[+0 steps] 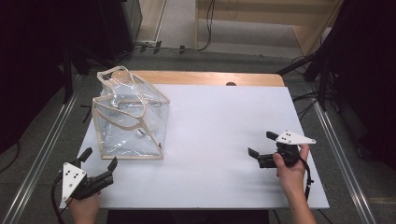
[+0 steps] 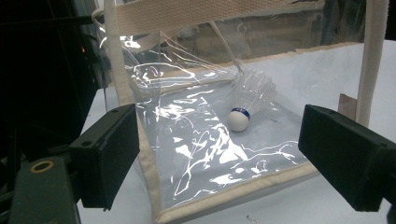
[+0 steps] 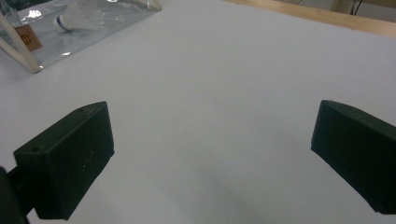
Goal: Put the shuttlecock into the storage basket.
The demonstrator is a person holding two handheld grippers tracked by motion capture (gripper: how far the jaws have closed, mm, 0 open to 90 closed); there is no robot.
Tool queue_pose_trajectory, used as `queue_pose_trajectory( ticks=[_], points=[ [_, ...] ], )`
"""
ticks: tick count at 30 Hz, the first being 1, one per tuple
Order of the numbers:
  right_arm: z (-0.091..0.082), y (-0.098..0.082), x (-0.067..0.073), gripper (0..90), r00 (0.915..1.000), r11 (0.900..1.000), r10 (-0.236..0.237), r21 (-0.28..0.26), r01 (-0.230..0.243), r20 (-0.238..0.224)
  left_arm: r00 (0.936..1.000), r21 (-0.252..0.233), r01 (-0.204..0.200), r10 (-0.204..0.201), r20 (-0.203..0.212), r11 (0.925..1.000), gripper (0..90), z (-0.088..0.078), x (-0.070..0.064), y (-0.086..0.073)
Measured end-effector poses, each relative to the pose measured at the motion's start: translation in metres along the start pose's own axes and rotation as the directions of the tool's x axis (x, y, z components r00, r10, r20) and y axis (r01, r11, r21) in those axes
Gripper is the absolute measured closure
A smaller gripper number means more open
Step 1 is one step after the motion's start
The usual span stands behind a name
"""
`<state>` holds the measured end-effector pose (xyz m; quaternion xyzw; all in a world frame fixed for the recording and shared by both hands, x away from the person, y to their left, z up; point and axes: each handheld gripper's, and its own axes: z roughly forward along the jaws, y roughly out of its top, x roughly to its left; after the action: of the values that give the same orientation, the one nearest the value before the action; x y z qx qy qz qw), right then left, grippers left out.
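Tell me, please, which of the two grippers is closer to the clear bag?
The left gripper: its open fingers sit just off the clear bag's front bottom corner, while the right gripper is far across the white table.

Clear bag, cream trim.
White shuttlecock with blue band; white table, wooden edge; black grippers.
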<state>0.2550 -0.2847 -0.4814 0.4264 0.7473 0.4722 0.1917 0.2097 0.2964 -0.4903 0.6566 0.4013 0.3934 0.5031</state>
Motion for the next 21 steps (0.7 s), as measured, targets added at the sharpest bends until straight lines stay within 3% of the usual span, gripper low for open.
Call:
queue_pose_trajectory(
  ticks=[21],
  points=[
    [-0.036,-0.036,-0.018,0.0,0.9969,0.997,0.058,-0.053,-0.056,0.053,1.0000,0.001,0.000,0.000,0.004,1.0000,13.3,0.000,0.000,0.000]
  ],
)
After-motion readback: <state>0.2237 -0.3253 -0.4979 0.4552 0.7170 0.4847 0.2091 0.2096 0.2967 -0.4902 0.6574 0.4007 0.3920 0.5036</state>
